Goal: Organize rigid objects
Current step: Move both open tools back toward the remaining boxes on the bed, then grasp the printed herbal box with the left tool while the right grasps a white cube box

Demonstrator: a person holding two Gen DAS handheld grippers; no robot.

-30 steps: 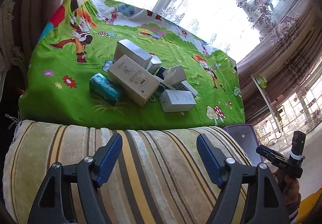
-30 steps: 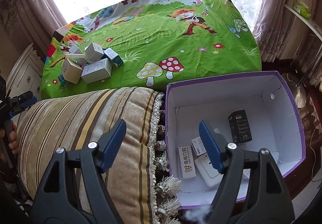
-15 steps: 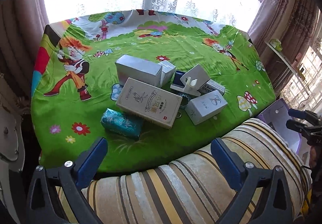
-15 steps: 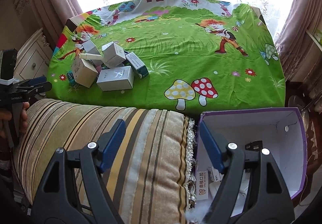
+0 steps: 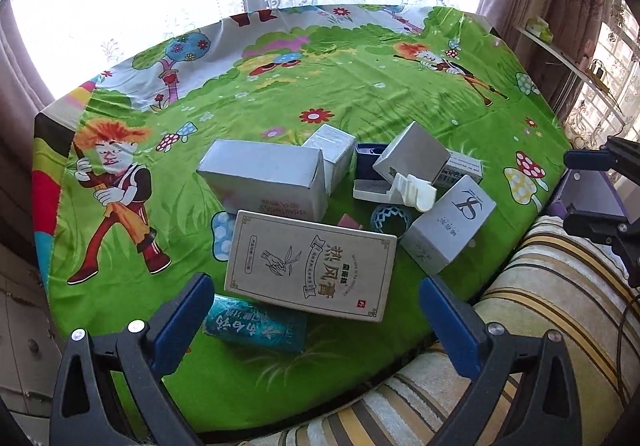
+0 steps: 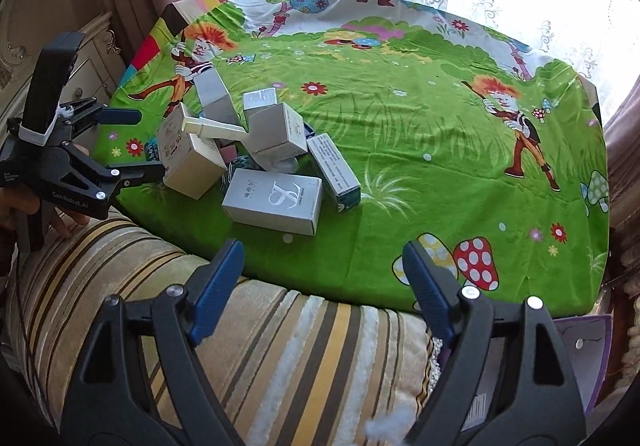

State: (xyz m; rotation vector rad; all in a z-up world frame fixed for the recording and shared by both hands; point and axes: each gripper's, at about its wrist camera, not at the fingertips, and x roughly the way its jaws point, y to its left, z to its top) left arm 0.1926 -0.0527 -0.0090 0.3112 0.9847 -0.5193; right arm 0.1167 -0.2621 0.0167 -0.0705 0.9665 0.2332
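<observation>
Nearest, the left claw [image 5: 312, 320] hangs spread wide and empty above a striped cushion [image 5: 540, 326] and the bench edge. The right claw [image 6: 324, 278] is opening, with nothing between its jaws. Beyond lies a teal packet [image 5: 256, 326], then a tan box [image 5: 312, 270] and the heap of grey boxes [image 5: 264, 177] on the green cartoon cloth [image 5: 360, 101].
</observation>
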